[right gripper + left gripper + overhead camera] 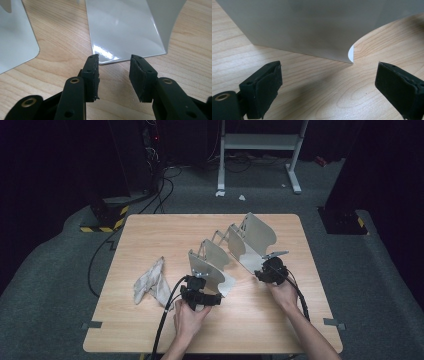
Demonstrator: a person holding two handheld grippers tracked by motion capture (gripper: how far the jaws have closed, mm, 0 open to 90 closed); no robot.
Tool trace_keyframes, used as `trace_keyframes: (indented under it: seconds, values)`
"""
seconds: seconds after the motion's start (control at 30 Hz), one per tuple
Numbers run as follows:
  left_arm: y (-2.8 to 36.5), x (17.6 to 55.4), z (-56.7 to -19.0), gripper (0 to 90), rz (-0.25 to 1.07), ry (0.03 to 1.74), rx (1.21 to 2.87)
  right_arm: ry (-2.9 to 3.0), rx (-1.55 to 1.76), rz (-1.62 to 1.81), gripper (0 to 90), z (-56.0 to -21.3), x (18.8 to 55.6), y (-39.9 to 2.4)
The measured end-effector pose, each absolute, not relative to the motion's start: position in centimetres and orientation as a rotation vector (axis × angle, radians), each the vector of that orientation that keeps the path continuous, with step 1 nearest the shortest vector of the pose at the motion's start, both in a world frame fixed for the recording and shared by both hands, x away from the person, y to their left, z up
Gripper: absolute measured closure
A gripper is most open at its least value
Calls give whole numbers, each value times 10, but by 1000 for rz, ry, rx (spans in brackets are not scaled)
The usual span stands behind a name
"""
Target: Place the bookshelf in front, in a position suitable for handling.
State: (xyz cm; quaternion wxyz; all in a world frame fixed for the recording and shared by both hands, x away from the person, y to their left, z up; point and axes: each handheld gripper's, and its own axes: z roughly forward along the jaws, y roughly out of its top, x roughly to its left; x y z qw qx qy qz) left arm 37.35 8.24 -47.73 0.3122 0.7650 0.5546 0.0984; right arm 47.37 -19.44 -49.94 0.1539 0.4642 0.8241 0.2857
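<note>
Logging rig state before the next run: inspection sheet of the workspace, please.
Surface: wooden table, bare grain, tape tabs at the near corners.
Job's things: grey metal rack of upright plates, mid-table.
Clutter: crumpled cloth, left of the rack.
Grippers: left claw open at the rack's near plate; right claw open at the rack's flat base plate.
Cables: black cable trails off the near edge.
Surroundings: grey carpet, metal stand behind.

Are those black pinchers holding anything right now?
No. The left gripper and the right gripper are both open, with nothing between their jaws. Each sits just in front of the metal rack.
</note>
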Motion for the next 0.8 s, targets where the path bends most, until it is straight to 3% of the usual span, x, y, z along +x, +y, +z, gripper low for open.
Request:
trace_keyframes:
  seconds: [0.47,0.57,0.7,0.8]
  values:
    - [84,373,-476,97,272,1442,2008,2521,1137,896,686,-508,455,-148]
    - [85,373,-477,97,270,1445,2025,2517,1112,880,733,-508,459,-138]
    - [88,373,-476,99,277,1450,2017,2500,1094,888,864,-509,464,-132]
    - [89,372,-475,99,266,1450,2008,2515,1063,895,898,-510,463,-129]
